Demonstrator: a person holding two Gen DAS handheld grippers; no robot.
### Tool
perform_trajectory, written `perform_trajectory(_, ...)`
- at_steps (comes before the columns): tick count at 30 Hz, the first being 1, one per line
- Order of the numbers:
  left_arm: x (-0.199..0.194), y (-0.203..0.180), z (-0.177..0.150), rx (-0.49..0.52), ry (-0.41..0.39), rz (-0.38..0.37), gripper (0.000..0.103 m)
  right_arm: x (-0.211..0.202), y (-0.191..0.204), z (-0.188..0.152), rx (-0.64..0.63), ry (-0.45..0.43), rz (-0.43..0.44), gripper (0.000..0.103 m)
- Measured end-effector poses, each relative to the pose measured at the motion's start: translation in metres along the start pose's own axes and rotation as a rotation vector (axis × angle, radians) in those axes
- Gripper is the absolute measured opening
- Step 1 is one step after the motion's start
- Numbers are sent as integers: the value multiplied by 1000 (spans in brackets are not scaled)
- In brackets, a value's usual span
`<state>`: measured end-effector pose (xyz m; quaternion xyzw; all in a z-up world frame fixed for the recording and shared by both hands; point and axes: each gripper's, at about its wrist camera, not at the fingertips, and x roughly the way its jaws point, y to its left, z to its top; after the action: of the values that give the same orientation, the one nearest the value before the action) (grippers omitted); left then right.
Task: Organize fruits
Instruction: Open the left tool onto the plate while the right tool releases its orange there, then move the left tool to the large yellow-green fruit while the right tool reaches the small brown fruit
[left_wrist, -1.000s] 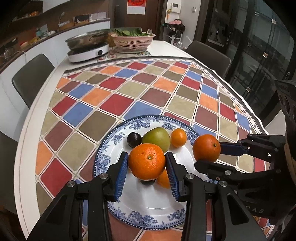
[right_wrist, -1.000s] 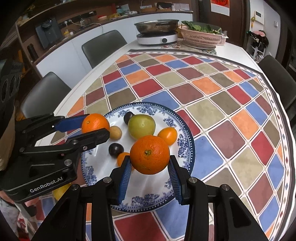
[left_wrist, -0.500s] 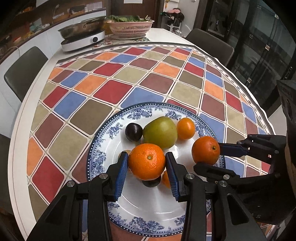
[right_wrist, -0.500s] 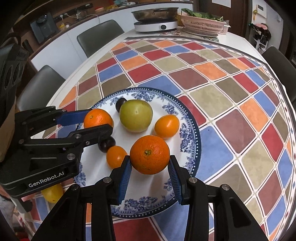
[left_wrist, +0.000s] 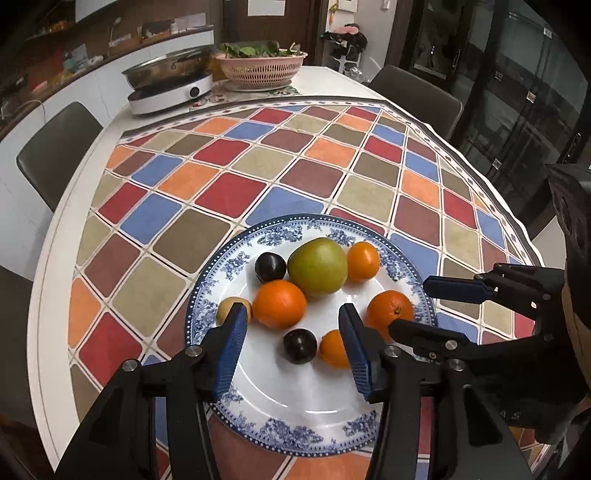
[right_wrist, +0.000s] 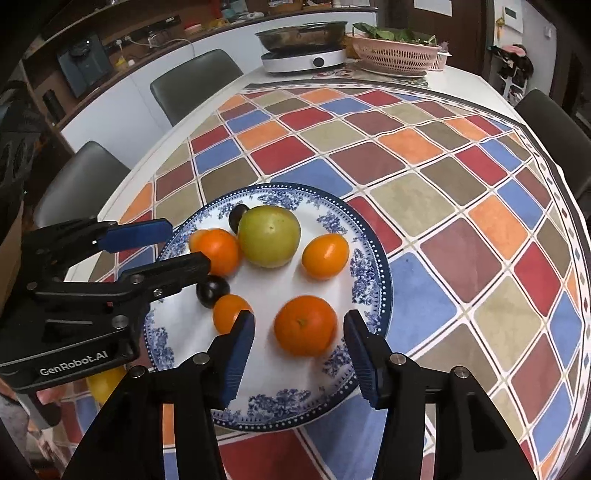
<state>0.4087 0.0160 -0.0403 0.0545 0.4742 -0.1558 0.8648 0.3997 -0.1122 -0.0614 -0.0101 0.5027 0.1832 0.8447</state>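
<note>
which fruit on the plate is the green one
The big green fruit at the far side of the blue and white plate. It is the largest; the others are orange, dark purple or tan.

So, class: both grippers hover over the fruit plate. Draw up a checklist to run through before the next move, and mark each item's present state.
1. Left gripper clear of the left orange: ok. The jaws are opening, with the orange between them and gaps on both sides.
2. Right gripper clear of the right orange: ok. The jaws are opening, with narrow gaps.
3. Both oranges on the plate: ok.
4. Right orange settled: cannot tell, its edge is blurred.
5. All fruit on the plate: not ok. A yellow fruit lies beside it, partly hidden.
6. Grippers apart from each other: ok.
</note>
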Motion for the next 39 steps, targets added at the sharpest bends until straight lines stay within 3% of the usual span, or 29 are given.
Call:
perform_trajectory(14,-59,-8,-22,-37,-84,45,53,-47,14,-16,-7,-73,-33,51)
perform_trajectory(28,-124,-15,-55,-64,-174,28,59,-107,47,-45,-18,-157,-70,51)
perform_trajectory(38,-161,-14,-79,-73,-196,54,72,-134,72,-68,-23,-166,-96,51)
perform_trajectory(39,-165,-14,-81,-65,-196,59,74,-136,74,-70,-24,-164,-101,55)
